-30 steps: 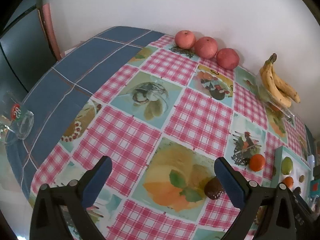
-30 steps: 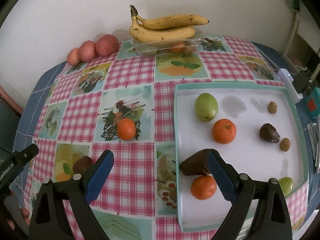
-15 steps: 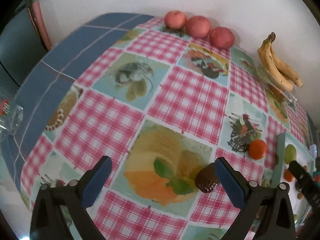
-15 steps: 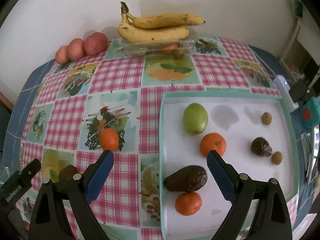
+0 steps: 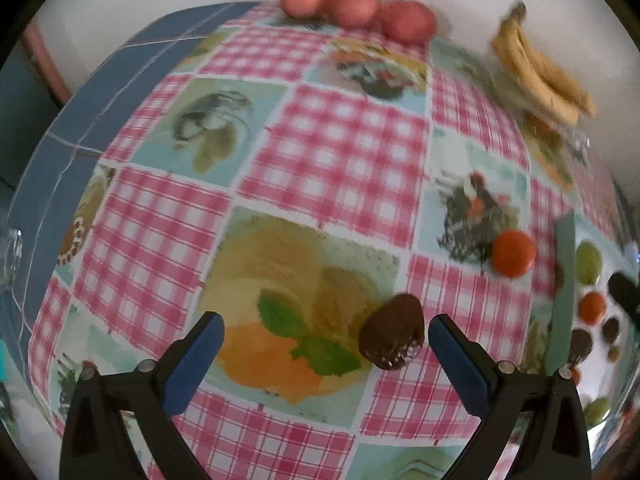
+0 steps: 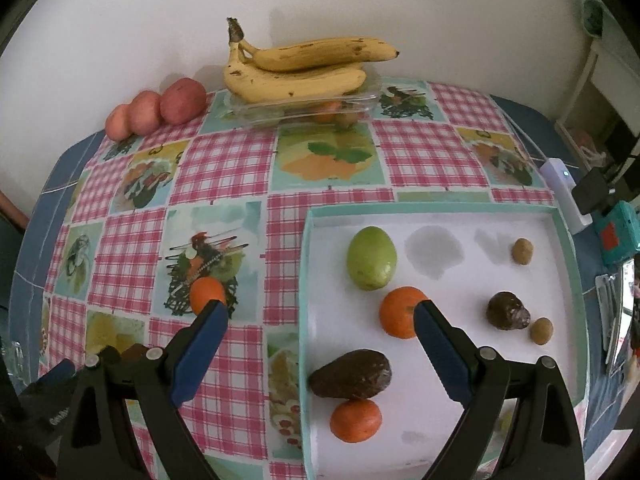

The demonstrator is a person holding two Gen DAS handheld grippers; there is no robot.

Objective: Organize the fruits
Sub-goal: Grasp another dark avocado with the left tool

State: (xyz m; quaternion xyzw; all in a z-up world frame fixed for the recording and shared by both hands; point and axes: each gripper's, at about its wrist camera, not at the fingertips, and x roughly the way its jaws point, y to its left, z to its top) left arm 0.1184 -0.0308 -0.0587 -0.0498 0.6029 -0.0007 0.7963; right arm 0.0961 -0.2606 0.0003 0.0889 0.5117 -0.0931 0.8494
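Left wrist view: left gripper now much nearer the dark avocado than a second ago; jaws spread wide, nothing grasped. Avocado lying loose on the tablecloth close to the table's near edge, just inside the right-hand finger, off-centre in the gap. Loose orange farther toward the right edge, beside the tray. View blurred, so still closing in. Likely meaning: avocado chosen as next pick, needing a little rightward correction before the squeeze.

Right wrist view: right gripper pulled back and raised, jaws released and empty. Second avocado resting in the tray's near left corner, touching an orange below it. Green fruit and another orange mid-tray. Bananas and apples along the far edge.
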